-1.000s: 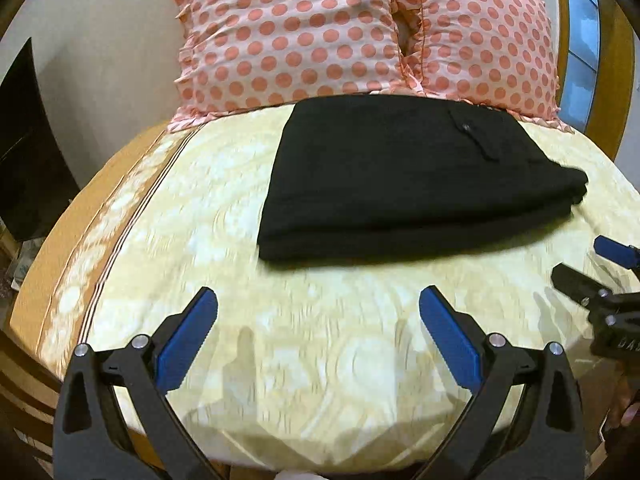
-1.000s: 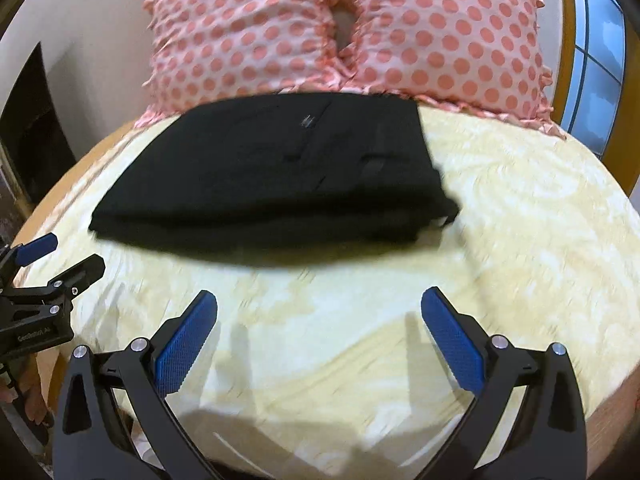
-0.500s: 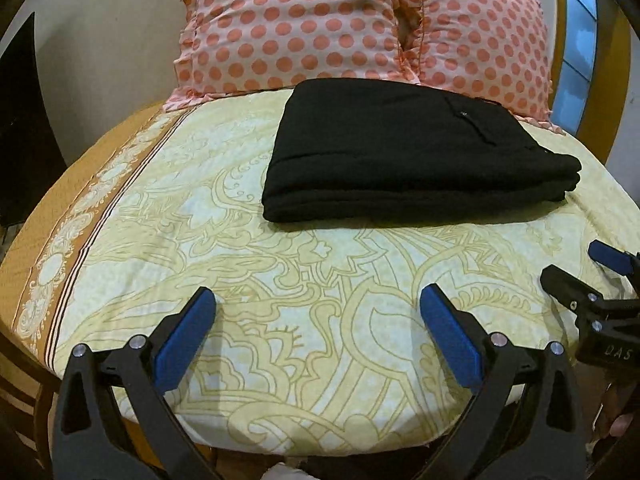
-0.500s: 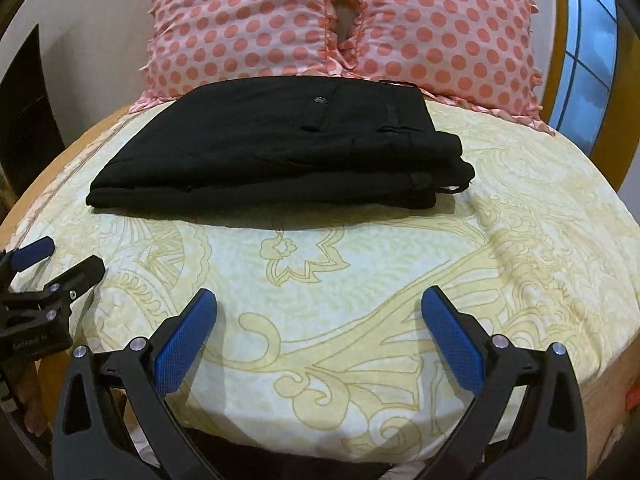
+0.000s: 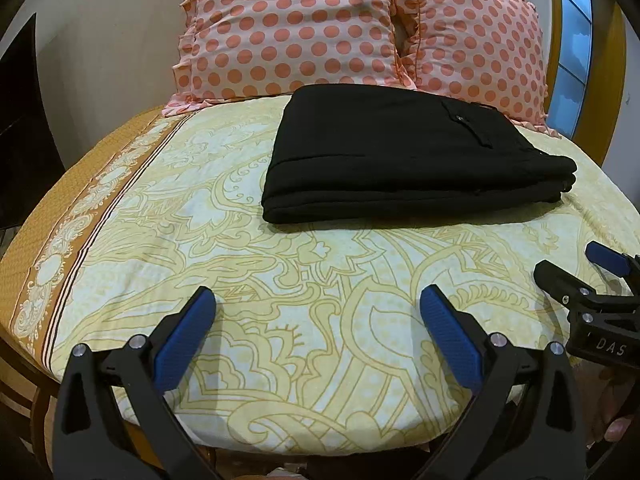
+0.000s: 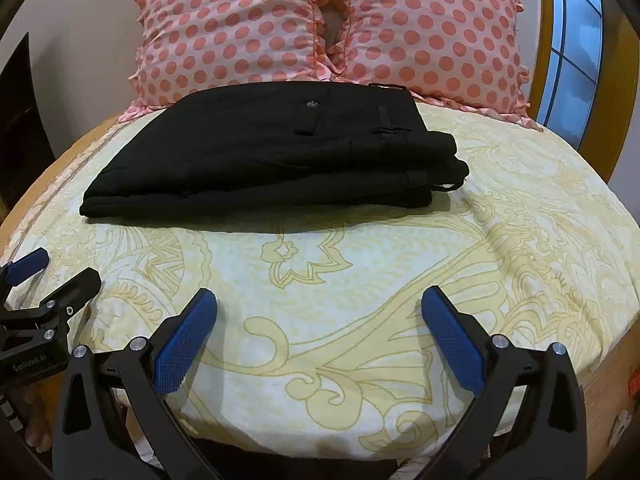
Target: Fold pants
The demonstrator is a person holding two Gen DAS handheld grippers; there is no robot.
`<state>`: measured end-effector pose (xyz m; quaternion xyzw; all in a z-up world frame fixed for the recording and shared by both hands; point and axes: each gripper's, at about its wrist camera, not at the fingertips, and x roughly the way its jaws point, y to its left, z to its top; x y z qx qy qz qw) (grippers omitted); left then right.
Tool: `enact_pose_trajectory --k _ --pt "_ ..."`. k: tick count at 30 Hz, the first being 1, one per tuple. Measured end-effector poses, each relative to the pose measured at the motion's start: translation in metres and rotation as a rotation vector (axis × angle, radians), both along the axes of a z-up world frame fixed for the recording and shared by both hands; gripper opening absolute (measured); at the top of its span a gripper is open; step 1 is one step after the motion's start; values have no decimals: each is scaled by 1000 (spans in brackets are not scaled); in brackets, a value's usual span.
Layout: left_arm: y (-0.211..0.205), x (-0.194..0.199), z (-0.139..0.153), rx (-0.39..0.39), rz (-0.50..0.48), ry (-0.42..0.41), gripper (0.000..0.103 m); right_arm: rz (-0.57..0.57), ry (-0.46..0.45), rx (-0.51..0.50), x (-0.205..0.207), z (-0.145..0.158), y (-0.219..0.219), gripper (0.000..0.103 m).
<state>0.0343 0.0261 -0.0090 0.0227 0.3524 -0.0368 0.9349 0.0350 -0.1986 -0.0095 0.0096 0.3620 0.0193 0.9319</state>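
The black pants point(image 5: 404, 160) lie folded in a flat rectangular stack on the yellow patterned bedsheet point(image 5: 280, 280), just in front of the pillows; they also show in the right wrist view point(image 6: 276, 152). My left gripper point(image 5: 316, 328) is open and empty, held back over the bed's near edge, well short of the pants. My right gripper point(image 6: 318, 328) is open and empty too, likewise near the front edge. Each gripper shows at the side of the other's view, the right one point(image 5: 580, 276) and the left one point(image 6: 48, 276).
Two pink polka-dot pillows point(image 5: 304, 28) point(image 6: 432, 28) stand against the wall behind the pants. A wooden bed frame point(image 5: 24, 380) borders the left edge. A window point(image 6: 568, 52) with a wooden frame is at the right. A dark panel point(image 5: 20, 128) stands at the far left.
Both grippers have drawn back from the folded pants toward the bed's near edge, open and empty throughout. The pants have stayed in place.
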Motion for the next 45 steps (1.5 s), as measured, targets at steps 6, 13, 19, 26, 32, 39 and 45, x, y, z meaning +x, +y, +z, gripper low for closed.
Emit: enact_pose_trajectory --k 6,13,19,26,32,39,45 --pt "0 0 0 0 0 0 101 2 -5 0 0 0 0 102" --pt "-1 -2 -1 0 1 -12 101 1 -5 0 0 1 0 102" --pt "-1 -2 0 -1 2 -14 101 1 -6 0 -1 1 1 102" --pt "-2 -2 -1 -1 2 -12 101 1 -8 0 0 3 3 102" --pt "-2 -2 -1 0 3 -14 101 1 -10 0 0 3 5 102" --pt "-1 -2 -1 0 1 -13 101 -1 -11 0 1 3 6 102" --pt "-1 -2 -1 -1 2 -13 101 -2 -13 -1 1 4 8 102"
